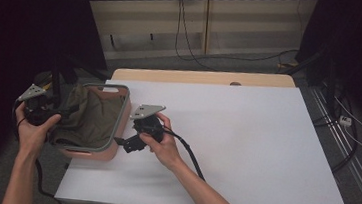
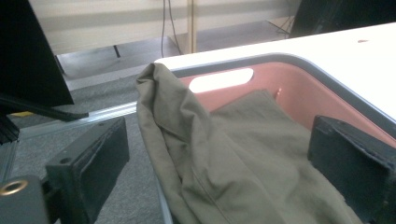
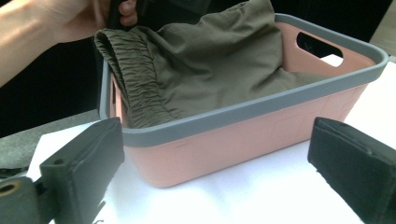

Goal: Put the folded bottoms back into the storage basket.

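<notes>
A pink basket (image 1: 122,116) with a grey rim stands at the table's left edge. An olive-green garment (image 1: 92,116) lies in it and hangs over its left rim. My left gripper (image 1: 62,113) is held just outside that rim, open. In the left gripper view its jaws (image 2: 219,140) stand wide on either side of the garment's draped fold (image 2: 210,158) without pressing on it. My right gripper (image 1: 123,144) is low over the table just right of the basket, open. In the right gripper view its jaws (image 3: 217,135) face the basket's pink wall (image 3: 243,140) and hold nothing.
The white table top (image 1: 246,138) stretches to the right of the basket. Beyond the table's far edge are the floor and cables (image 1: 189,42). A dark panel (image 1: 26,17) stands at the left. Each gripper trails a cable, the right one's lying on the table (image 1: 191,156).
</notes>
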Available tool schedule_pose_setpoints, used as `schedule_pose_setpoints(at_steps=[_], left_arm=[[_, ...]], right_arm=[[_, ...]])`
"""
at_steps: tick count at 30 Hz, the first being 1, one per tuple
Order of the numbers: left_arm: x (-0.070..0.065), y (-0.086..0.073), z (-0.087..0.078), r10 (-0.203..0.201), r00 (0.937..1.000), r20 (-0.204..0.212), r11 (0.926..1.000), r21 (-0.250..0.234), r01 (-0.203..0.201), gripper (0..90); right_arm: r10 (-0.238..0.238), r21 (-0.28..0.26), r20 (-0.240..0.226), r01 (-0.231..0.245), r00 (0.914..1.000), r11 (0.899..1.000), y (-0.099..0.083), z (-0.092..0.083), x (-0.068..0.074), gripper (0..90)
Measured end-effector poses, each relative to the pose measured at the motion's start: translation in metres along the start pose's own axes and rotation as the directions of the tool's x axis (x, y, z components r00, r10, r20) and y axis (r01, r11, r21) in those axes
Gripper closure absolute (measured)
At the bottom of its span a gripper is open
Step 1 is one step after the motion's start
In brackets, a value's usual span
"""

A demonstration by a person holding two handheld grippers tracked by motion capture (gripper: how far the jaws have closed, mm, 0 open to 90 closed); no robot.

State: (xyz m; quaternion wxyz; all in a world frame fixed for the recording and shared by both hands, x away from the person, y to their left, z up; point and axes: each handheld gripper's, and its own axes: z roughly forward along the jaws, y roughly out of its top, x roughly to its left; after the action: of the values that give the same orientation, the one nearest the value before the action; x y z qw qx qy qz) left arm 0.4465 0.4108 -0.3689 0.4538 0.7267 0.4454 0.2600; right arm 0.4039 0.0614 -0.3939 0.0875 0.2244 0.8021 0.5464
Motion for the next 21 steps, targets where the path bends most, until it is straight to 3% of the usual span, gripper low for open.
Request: schedule_pose_setpoints(at_steps=[7, 13, 21], left_arm=[[-0.009, -0.003, -0.010, 0.039, 0.9990, 0.019, 0.9992, -0.003, -0.039, 3.6], [-0.018, -0.008, -0.020, 0.033, 0.9992, 0.023, 0.9994, -0.001, -0.033, 4.0], [-0.033, -0.016, -0.033, 0.039, 0.9989, 0.026, 0.9992, -0.012, -0.039, 4.3]], right_arm=[[-0.030, -0.015, 0.029, 0.030, 0.9991, 0.999, 0.002, -0.002, 0.003, 3.7], [-0.053, 0.001, 0.065, 0.053, 0.9964, 0.999, 0.001, -0.004, 0.006, 3.7], [-0.035, 0.012, 0.074, 0.034, 0.9967, 0.999, -0.003, -0.008, 0.004, 2.7]])
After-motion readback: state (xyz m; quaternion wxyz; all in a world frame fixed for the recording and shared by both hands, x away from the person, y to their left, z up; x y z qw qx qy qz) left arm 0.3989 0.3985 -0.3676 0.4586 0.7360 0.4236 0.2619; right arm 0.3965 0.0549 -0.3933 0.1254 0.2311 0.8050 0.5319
